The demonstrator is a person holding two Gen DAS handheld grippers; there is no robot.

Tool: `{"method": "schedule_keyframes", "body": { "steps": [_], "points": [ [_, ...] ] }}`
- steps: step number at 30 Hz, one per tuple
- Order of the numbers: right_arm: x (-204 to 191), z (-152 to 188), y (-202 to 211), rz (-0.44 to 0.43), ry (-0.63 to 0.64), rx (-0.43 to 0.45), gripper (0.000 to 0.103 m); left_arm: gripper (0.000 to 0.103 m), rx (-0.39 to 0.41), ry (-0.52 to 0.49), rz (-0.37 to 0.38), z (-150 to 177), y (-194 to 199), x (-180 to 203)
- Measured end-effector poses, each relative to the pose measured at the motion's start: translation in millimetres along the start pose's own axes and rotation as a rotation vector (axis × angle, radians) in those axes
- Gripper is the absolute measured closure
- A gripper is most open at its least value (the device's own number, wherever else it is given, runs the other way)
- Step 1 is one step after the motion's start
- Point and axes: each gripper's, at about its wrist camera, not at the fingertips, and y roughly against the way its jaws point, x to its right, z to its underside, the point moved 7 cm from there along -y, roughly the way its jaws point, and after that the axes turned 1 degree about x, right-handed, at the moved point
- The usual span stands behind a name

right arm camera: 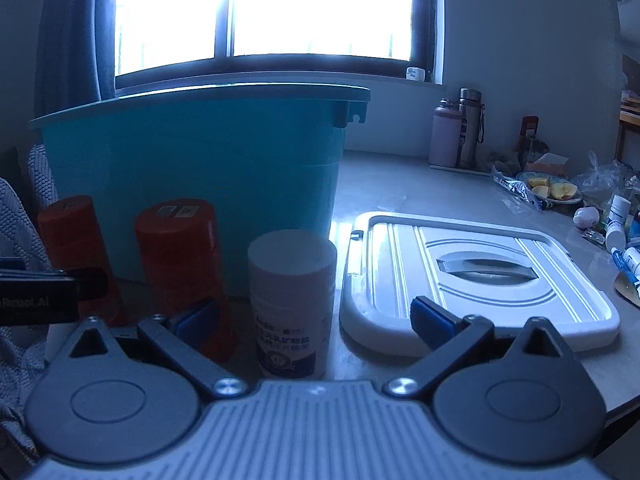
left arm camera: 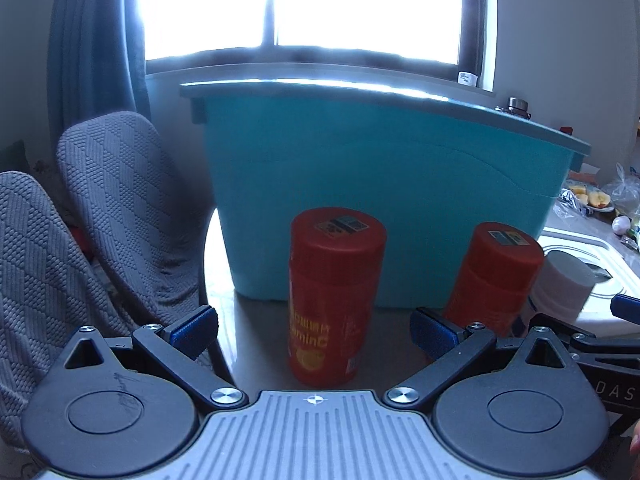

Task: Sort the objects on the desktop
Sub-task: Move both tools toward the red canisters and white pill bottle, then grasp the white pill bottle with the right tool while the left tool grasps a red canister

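Observation:
Two orange vitamin bottles stand on the table in front of a teal storage bin. In the left wrist view my left gripper is open, its blue pads on either side of the nearer orange bottle, not touching. The second orange bottle stands to its right, then a white bottle. In the right wrist view my right gripper is open around the white bottle, with the orange bottles to the left and the bin behind.
A white bin lid lies flat to the right of the bottles. Flasks, a plate of cut fruit and small bottles crowd the far right. Chairs with grey covers stand left of the table edge.

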Motion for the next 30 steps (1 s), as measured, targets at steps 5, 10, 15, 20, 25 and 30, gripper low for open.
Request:
{"method": "schedule_keyframes", "body": {
  "steps": [5, 10, 15, 20, 25, 30],
  "points": [
    [-2, 1, -13, 0.005, -0.001, -0.002, 0.001, 0.000, -0.007, -0.015, -0.005, 1, -18, 2],
    [-5, 3, -23, -0.012, -0.014, -0.011, 0.007, 0.002, -0.005, -0.042, -0.002, 3, -30, 4],
    [-13, 3, -20, -0.061, -0.005, -0.024, 0.055, 0.053, 0.008, -0.074, 0.006, 2, -27, 9],
    [-15, -3, 0, -0.061, 0.016, -0.019, 0.055, 0.053, 0.003, -0.063, 0.006, 0, -8, 11],
    [-8, -7, 28, -0.072, 0.010, -0.046, 0.055, 0.053, -0.028, -0.021, -0.001, 1, 25, 10],
    [-7, -8, 62, -0.097, 0.026, -0.053, 0.055, 0.053, -0.049, -0.007, -0.006, 7, 66, 7]
  ]
}}
